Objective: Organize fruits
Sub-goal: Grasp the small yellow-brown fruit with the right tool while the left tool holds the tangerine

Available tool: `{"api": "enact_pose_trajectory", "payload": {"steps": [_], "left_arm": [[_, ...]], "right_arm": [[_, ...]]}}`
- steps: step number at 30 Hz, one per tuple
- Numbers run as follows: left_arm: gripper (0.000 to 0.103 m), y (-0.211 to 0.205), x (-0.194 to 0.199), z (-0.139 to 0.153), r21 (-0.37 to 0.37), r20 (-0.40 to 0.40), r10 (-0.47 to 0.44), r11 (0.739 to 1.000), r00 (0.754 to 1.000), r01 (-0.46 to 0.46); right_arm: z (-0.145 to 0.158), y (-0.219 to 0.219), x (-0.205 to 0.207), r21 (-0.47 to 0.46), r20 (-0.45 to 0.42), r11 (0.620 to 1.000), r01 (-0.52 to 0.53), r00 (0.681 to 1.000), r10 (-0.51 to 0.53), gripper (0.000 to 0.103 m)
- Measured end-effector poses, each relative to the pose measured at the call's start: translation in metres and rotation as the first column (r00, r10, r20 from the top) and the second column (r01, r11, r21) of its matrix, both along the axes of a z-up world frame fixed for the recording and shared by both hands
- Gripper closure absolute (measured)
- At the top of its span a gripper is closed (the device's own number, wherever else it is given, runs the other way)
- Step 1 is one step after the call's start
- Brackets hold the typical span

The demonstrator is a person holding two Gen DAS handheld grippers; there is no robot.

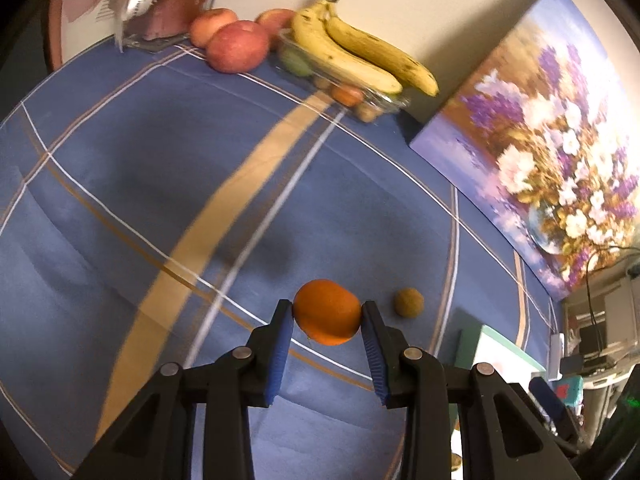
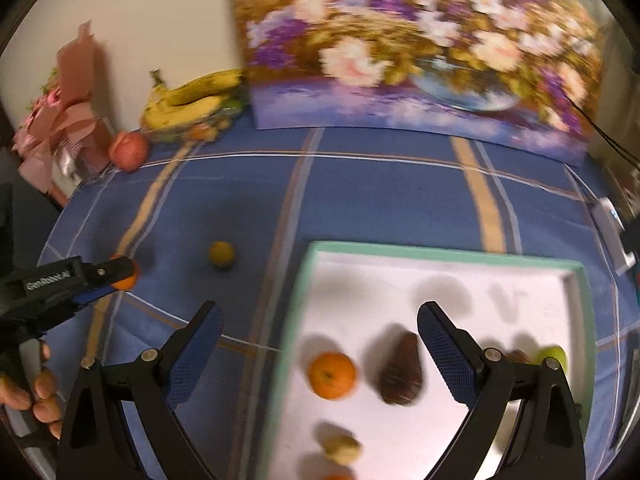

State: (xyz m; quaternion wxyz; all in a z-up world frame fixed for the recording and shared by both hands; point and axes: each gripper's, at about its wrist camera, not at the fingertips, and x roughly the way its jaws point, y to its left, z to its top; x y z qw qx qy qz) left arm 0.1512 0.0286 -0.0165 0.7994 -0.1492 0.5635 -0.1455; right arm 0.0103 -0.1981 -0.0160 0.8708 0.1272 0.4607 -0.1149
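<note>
Black jaws with blue ribbed pads fill the near edge of both views. Between them, the left gripper (image 1: 327,314) is clamped on a round orange mandarin (image 1: 327,312), pads pressing its two sides, and the fruit looks lifted clear of the blue striped tablecloth (image 1: 120,208). From the right wrist view the same gripper (image 2: 120,274) sits at the far left, well apart from the white tray with a pale green rim (image 2: 440,250). The right gripper (image 2: 320,320) stands wide open and empty above the tray's near left part.

The step in hand seems to be carrying the mandarin rightward to the tray. Doing it well means keeping the squeeze steady, since a round, smooth fruit can roll out of flat pads, and lowering it onto a bare patch of tray before letting go, away from the fruits already there so it does not knock them.

Counts: in the tray, one orange mandarin (image 2: 332,375), one dark brown pointed fruit (image 2: 401,372), one small yellowish fruit (image 2: 342,449), one green fruit (image 2: 554,354) partly hidden, and a sliver of orange at the bottom edge too cut off to identify. On the cloth, one small brownish-green round fruit (image 1: 409,301) just right of the held mandarin. Far off, three red apples (image 1: 237,46) and two yellow bananas (image 1: 360,56) lying on a clear plastic punnet (image 1: 384,101).
</note>
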Motion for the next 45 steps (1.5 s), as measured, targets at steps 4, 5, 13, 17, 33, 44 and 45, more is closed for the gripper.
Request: {"api": "enact_pose_trajectory", "payload": {"steps": [4, 5, 13, 17, 33, 44, 45], "left_arm": [[0.066, 0.011, 0.005, 0.0, -0.003, 0.005, 0.021, 1.0, 1.0, -0.021], [0.066, 0.013, 0.006, 0.0, -0.004, 0.004, 0.027, 1.0, 1.0, -0.027], [0.066, 0.025, 0.007, 0.002, -0.003, 0.017, 0.056, 0.998, 0.998, -0.056], [0.066, 0.029, 0.008, -0.001, -0.004, 0.005, 0.073, 0.997, 0.997, -0.073], [0.066, 0.027, 0.008, -0.01, -0.005, -0.021, 0.065, 0.998, 0.998, -0.065], [0.066, 0.024, 0.01, -0.012, -0.006, -0.021, 0.05, 0.999, 0.999, -0.05], [0.066, 0.025, 0.01, -0.012, -0.008, -0.021, 0.048, 0.999, 0.999, -0.048]], "right_arm": [[0.005, 0.017, 0.028, 0.031, -0.014, 0.998, -0.047, 0.999, 0.048, 0.006], [0.007, 0.02, 0.034, 0.047, -0.017, 0.997, -0.055, 0.998, 0.056, 0.007], [0.009, 0.036, 0.08, 0.096, -0.081, 0.991, -0.09, 0.992, 0.097, 0.028], [-0.001, 0.041, 0.095, 0.106, -0.126, 0.989, -0.101, 0.985, 0.114, 0.043], [-0.053, 0.058, 0.126, 0.076, -0.248, 0.992, -0.104, 0.961, 0.12, 0.062], [-0.058, 0.063, 0.123, 0.07, -0.244, 0.992, -0.101, 0.963, 0.115, 0.077], [-0.057, 0.063, 0.122, 0.07, -0.241, 0.993, -0.1, 0.964, 0.114, 0.077]]}}
